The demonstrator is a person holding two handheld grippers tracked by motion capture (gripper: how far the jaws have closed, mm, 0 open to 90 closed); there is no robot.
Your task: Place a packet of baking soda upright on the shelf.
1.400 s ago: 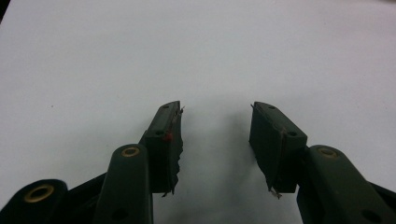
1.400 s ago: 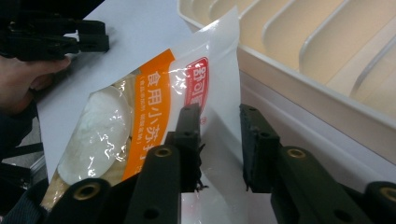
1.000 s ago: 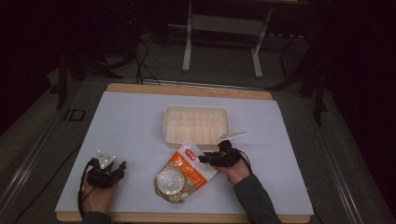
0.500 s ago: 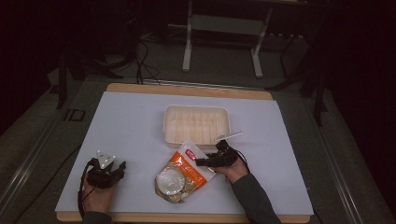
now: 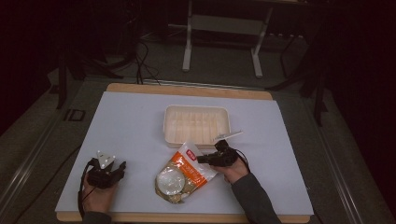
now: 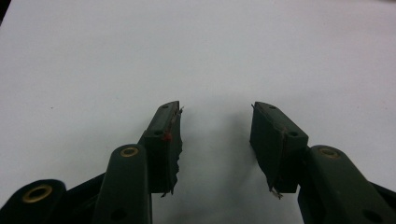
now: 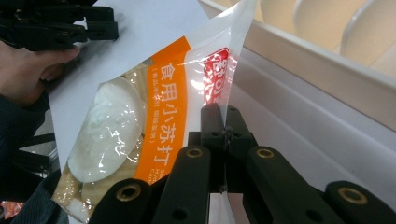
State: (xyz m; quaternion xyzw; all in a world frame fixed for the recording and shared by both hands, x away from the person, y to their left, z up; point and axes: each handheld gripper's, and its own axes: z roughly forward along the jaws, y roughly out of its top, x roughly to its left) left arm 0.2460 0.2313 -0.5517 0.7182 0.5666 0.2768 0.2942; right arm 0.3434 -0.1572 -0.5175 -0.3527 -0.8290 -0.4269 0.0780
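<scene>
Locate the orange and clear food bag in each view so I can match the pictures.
High view: the bag lies near the table's front edge, between the two hands, its corner in the right gripper.
Right gripper view: it fills the left and middle, its edge pinched in the shut jaws.
Left gripper view: bare white table.
Shared landmark: the cream tray, at upper right in the right gripper view.

An orange band printed with white characters is borne by the clear plastic bag (image 7: 159,121), beside a red label patch near its top edge; a white round mass and pale beige contents are seen through the film. The tray (image 5: 196,122) is coloured cream, with ribbed moulding inside. The table (image 5: 130,126) is covered in plain white, edged by a light wooden border. The left gripper (image 6: 215,140) and right gripper (image 7: 219,126) are finished in black, with brass-coloured rivets.
</scene>
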